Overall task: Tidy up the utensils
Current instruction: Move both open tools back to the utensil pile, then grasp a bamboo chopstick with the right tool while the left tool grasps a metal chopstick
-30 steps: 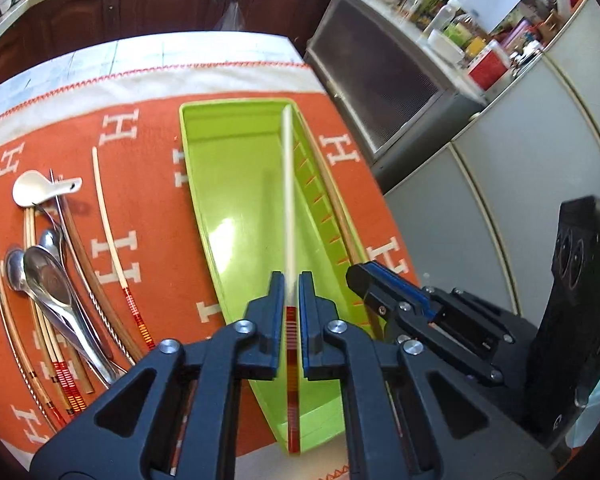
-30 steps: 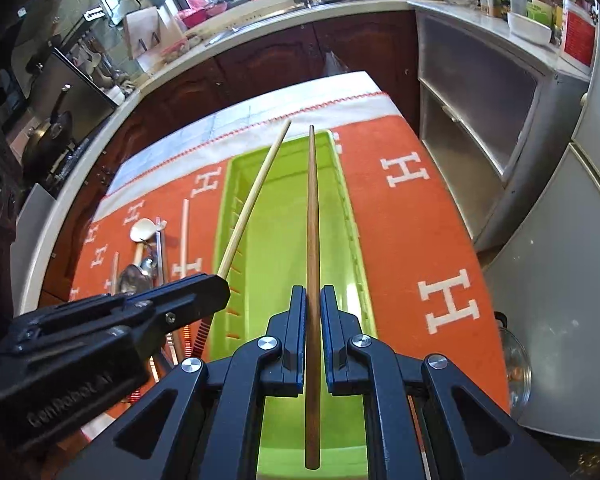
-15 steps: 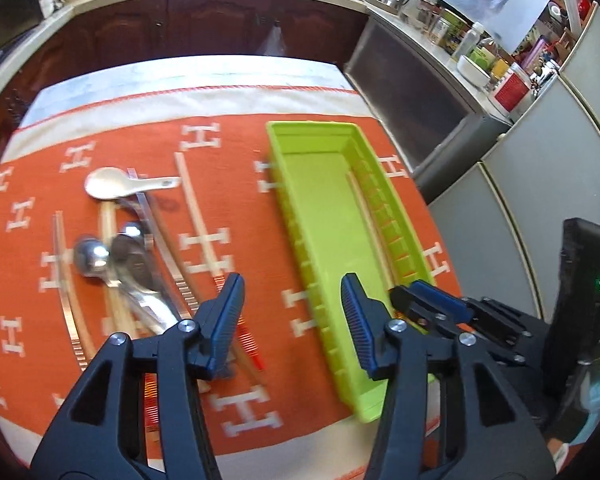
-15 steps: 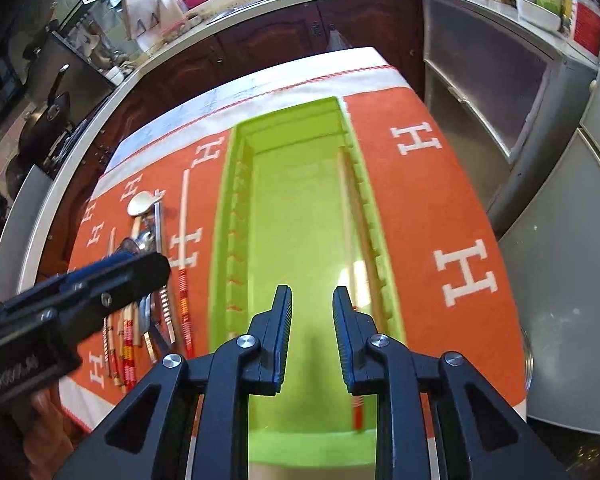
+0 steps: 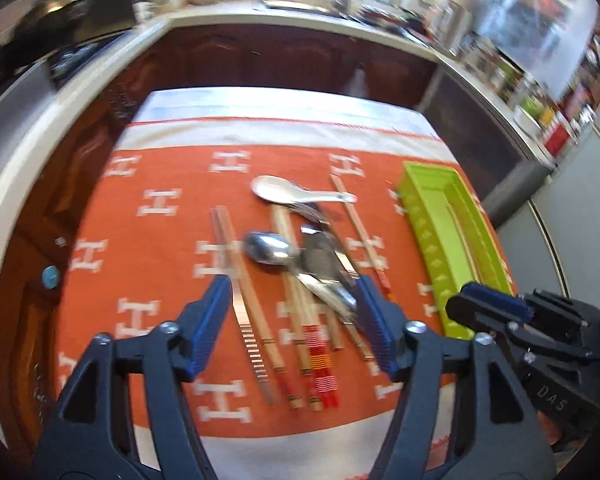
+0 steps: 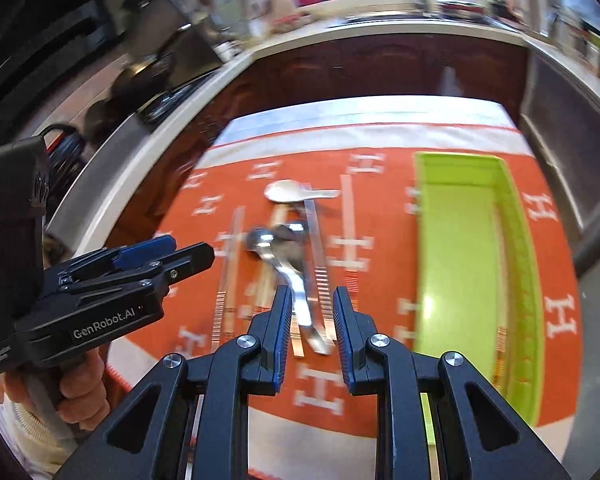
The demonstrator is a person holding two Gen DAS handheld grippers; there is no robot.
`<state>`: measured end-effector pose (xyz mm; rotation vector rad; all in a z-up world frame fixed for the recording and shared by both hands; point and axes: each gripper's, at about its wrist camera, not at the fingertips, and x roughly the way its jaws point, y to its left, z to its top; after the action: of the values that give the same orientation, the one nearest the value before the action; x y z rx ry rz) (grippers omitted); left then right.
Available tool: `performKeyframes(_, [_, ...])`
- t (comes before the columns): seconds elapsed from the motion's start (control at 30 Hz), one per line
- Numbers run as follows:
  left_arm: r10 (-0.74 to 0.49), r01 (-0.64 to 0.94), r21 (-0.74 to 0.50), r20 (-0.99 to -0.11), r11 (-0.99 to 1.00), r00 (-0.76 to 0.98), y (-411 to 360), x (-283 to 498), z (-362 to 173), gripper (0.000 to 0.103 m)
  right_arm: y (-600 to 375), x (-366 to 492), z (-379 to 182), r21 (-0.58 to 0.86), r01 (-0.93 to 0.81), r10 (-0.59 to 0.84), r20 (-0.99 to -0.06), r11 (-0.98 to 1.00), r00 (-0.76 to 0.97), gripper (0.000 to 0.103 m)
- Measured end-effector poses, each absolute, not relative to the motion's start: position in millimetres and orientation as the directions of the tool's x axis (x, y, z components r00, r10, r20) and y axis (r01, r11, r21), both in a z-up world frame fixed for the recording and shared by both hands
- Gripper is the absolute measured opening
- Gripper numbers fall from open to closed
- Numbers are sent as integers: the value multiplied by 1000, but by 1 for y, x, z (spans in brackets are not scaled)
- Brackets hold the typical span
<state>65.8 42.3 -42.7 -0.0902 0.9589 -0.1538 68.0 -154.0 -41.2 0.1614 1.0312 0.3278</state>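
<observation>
Steel spoons (image 5: 272,249), striped chopsticks (image 5: 300,332) heaped on orange cloth (image 5: 160,240) — both claws gaping, empty, left claw (image 5: 290,322) just widened.

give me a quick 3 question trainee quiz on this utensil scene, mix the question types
1. True or false: the white ceramic spoon lies inside the lime-green plastic tray.
2. Which tongs stand wider apart: left tongs or right tongs?
3. Multiple choice: the pile of striped-end wooden chopsticks lies on A) the orange cloth with white H marks B) the tray C) the counter.

Key: 1 false; 2 left, both empty; 3 A.
</observation>
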Motion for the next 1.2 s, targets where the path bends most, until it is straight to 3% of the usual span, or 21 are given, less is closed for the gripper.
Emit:
performKeyframes(0.07, [-147, 52, -144, -796, 988, 587, 63, 58, -39, 74, -134, 69, -40, 278, -223, 352, -815, 934, 460, 21])
performKeyframes(0.3, [-137, -20, -192, -768, 981, 626, 113, 43, -45, 75, -75, 68, -65, 300, -296, 403, -824, 907, 399, 21])
performKeyframes(0.47, [-51, -61, -109, -798, 992, 601, 117, 44, -73, 75, -52, 77, -100, 301, -315, 404, -846, 900, 347, 21])
performKeyframes(0.7, [-51, -83, -113, -843, 990, 535, 125, 49, -116, 60, -29, 95, -144, 282, -331, 383, -876, 900, 295, 21])
performKeyframes(0.87, [-67, -95, -134, -856, 986, 513, 134, 54, -131, 46, -14, 105, -169, 233, -351, 337, -901, 907, 272, 15])
performKeyframes(1.13, [-99, -76, -160, -854, 984, 510, 131, 60, -134, 45, 8, 88, -177, 23, -430, 231, -869, 902, 438, 8])
performKeyframes(1.2, [-103, -62, -155, -854, 986, 509, 125, 61, -134, 45, 2, 89, -175, 76, -407, 259, -872, 910, 416, 6])
